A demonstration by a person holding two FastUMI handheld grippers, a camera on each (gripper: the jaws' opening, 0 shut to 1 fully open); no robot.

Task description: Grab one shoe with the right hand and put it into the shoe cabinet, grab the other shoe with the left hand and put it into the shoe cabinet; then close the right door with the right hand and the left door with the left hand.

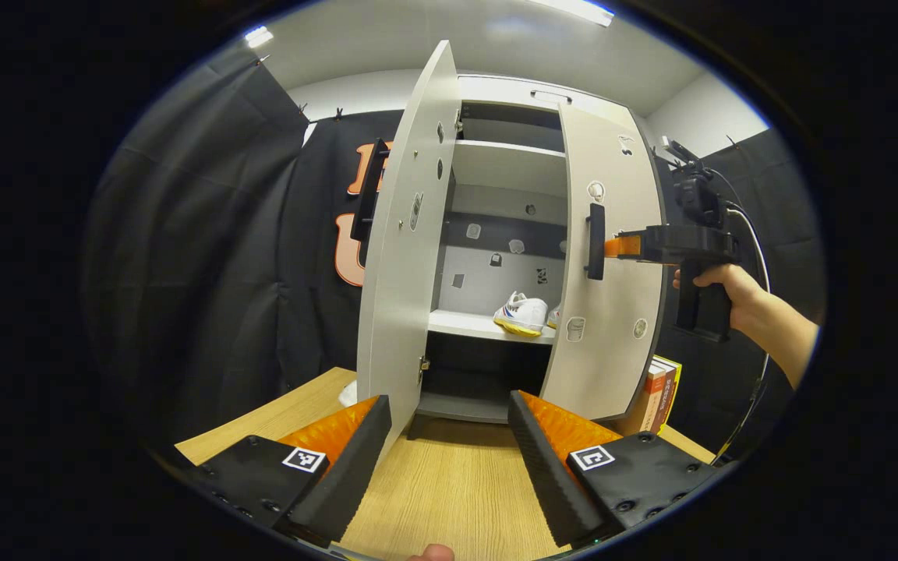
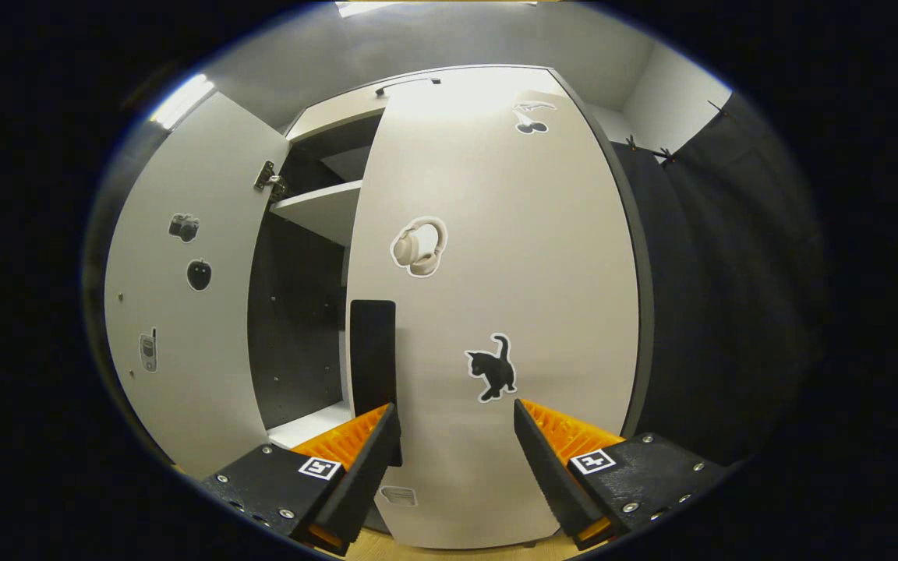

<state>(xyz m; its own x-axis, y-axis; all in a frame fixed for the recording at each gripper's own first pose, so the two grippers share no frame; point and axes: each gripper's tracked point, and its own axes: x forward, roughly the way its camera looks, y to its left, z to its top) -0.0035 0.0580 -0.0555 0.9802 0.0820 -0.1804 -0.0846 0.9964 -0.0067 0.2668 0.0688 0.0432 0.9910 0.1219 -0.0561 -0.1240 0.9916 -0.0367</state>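
Hovering low over the tabletop (image 1: pixel 449 483), the left claw (image 1: pixel 449 444) has its fingers spread apart with nothing between them, aimed at the cabinet (image 1: pixel 496 117). Beyond it the left door (image 1: pixel 406 257) stands wide open, edge-on. Inside the cabinet, a white shoe (image 1: pixel 521 314) lies on the middle shelf (image 1: pixel 464 322), with a second one just visible beside it behind the right door (image 1: pixel 613 273). That door is partly closed. The right claw (image 2: pixel 455 444), held in a hand (image 1: pixel 718 284), is also spread apart, its fingers close against the door's outer face near the black handle (image 2: pixel 372 358). Books (image 1: pixel 659 393) stand right of the cabinet.
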